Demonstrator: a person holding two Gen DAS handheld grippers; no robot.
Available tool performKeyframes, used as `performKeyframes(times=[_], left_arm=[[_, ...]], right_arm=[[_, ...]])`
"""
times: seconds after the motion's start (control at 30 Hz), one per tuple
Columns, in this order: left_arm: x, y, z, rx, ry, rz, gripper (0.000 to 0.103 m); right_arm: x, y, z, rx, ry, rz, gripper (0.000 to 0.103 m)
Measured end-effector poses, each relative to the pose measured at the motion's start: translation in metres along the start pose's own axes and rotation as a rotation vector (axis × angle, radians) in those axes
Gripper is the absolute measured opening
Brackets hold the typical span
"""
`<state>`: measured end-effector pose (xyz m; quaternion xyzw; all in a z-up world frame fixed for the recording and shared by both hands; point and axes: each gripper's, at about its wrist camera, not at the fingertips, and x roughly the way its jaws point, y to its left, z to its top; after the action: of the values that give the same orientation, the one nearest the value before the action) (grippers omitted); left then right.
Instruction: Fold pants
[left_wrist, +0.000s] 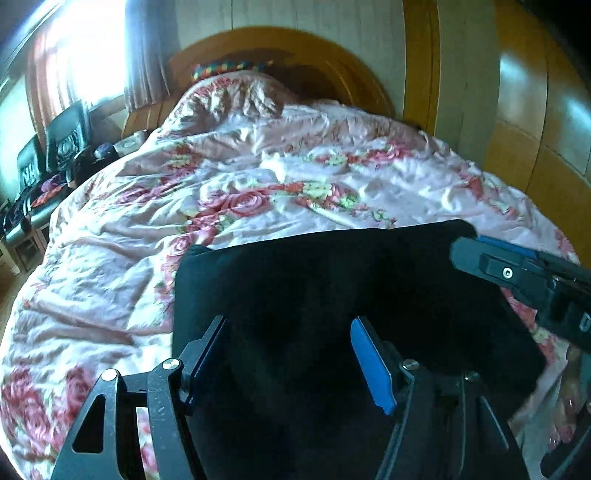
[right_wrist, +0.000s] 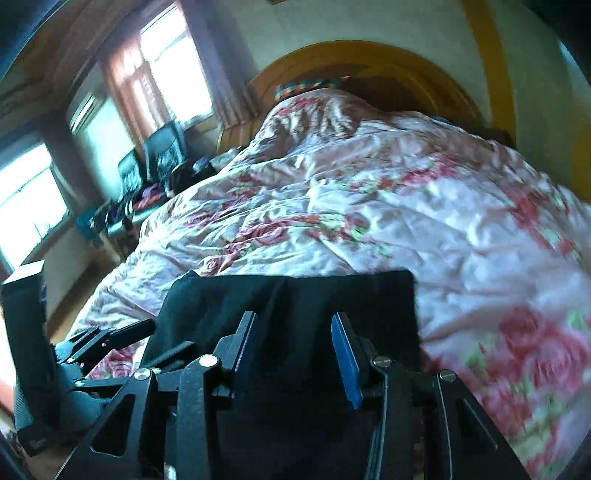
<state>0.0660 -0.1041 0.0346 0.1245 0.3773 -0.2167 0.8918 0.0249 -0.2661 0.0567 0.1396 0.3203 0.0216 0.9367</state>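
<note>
the black pants (left_wrist: 332, 288) lie folded into a flat dark panel on the near part of the floral bedspread (left_wrist: 258, 177), the far edge running straight across the bed from side to side, while how far the cloth runs toward the cameras is hidden under the grippers, so the long axis cannot be told. the left gripper (left_wrist: 288, 354) hangs just over the pants with its fingers spread wide and nothing between them. the right gripper (right_wrist: 291, 350) sits likewise over the cloth, fingers apart and empty, near the wooden headboard (right_wrist: 369, 59) end's opposite side.
</note>
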Motion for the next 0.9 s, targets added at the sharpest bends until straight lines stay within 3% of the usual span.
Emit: performKeyframes(times=[0.1,0.13,0.27,0.4,0.6,0.9], left_arm=[[0.024,0.003,0.001,0.005,0.045,0.034,0.069],[0.03,0.006,0.0,-0.003,0.05,0.035,0.07],[0.055,0.015,-0.001,-0.059,0.073,-0.008,0.072],[0.069,0.017,-0.002,-0.082,0.073,-0.016,0.075],[0.067,0.016,-0.007,-0.084,0.037,-0.021,0.075],[0.06,0.023,-0.011,-0.106,0.021,-0.035,0.075]], right_arm=[[0.024,0.001,0.005,-0.058,0.024,-0.017,0.042],[0.038,-0.002,0.005,-0.08,0.049,-0.059,0.042],[0.079,-0.019,-0.006,-0.095,0.151,-0.149,0.04],[0.095,-0.035,-0.009,-0.045,0.132,-0.203,0.04],[0.097,-0.045,-0.011,-0.004,0.102,-0.18,0.04],[0.058,-0.036,-0.015,0.025,0.057,-0.119,0.042]])
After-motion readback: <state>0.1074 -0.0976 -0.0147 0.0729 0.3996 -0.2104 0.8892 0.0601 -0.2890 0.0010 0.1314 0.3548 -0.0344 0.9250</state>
